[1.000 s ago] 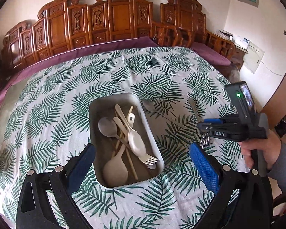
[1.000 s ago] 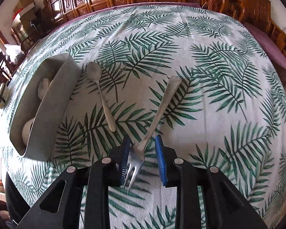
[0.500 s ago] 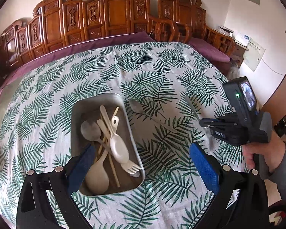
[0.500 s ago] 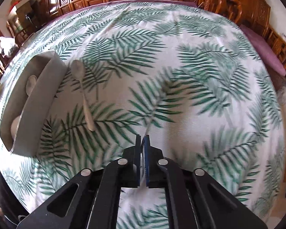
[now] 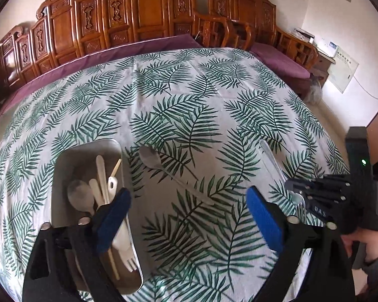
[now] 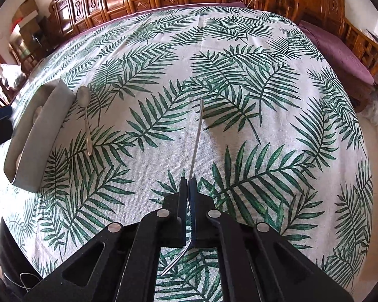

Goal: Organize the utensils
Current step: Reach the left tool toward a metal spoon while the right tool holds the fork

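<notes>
Moved since a second ago: fork [image 6: 196, 136], then flat between parted jaws, now clamped on edge in the right gripper [image 6: 188, 183], handle pointing away over the cloth [image 6: 277, 151], tines behind the pads. Left gripper [image 5: 189, 216]: jaws wide apart, holding nothing, now nearer the tray's [image 5: 63, 158] right wall. Tray: holds pale spoons, fork, chopsticks. Spoon [image 6: 84, 105]: metal, on the cloth just right of the tray, apart from both grippers.

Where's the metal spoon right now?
In the right wrist view the metal spoon lies on the tablecloth at left, just right of the metal tray.
</notes>
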The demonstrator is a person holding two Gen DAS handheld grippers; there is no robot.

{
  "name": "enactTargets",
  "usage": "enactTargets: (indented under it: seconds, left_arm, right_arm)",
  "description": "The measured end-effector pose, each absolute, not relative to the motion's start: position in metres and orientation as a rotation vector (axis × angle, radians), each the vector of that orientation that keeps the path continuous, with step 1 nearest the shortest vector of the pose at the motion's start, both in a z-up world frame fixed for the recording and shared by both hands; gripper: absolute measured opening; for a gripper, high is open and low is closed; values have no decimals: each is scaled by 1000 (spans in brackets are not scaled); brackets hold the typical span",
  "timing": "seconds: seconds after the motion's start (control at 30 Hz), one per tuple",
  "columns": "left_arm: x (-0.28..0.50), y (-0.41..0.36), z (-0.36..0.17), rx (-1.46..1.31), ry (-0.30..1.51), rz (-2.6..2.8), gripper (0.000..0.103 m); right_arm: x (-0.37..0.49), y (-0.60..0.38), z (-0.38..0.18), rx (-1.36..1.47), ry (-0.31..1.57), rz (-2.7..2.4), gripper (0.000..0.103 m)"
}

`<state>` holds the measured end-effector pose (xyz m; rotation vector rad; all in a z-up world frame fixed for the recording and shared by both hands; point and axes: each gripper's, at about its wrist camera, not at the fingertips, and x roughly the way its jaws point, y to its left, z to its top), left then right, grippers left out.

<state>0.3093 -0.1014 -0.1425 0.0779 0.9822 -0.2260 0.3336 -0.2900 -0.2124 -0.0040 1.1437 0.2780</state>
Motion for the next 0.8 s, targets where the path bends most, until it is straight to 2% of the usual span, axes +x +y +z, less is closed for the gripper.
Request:
enactTargets:
  seconds: [0.07, 0.2, 0.37, 0.63, 0.8]
  left_arm:
    - [320, -107, -148, 78, 997, -225, 76]
    - [347, -109, -165, 49, 1062, -190, 58]
    - [369, -105, -188, 52, 1140, -140, 45]
    - [393, -96, -213, 40, 1251, -76, 39]
    - [405, -97, -223, 53, 1298, -53, 28]
  right_arm:
    - [333, -289, -214, -6, 1137, 290, 3]
    - [330, -286, -215, -24, 1120, 299, 3]
    - [328, -290, -216, -4, 1103, 315, 3]
    - [324, -292, -218, 13, 1078, 321, 4]
    - [324, -294, -219, 25, 1073, 325, 4]
